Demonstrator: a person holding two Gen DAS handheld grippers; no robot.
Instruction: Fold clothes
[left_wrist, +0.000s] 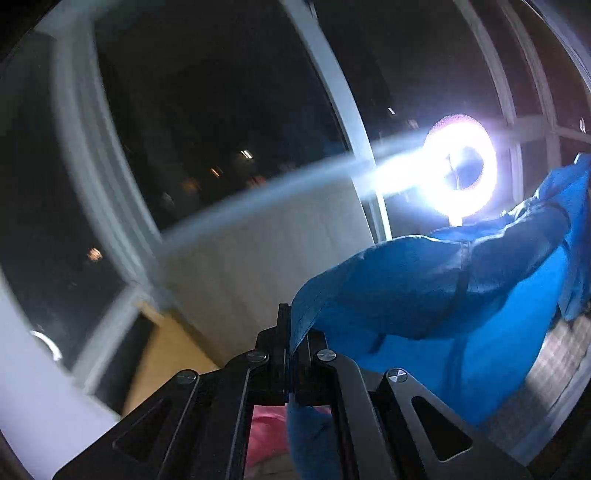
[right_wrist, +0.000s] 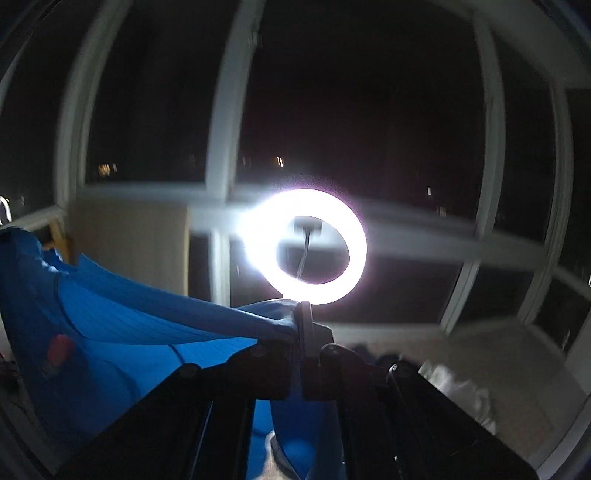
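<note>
The bright blue ribbed-knit garment hangs in the air, stretched between my left hand-held gripper and right hand-held gripper, each clamped on an edge. I judge even tension matters, keeping both pinched edges level before the glaring ring light.

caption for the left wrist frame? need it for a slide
Left tool shut on the hem of a blue garment held aloft before dark windows and a glaring ring light.
</note>
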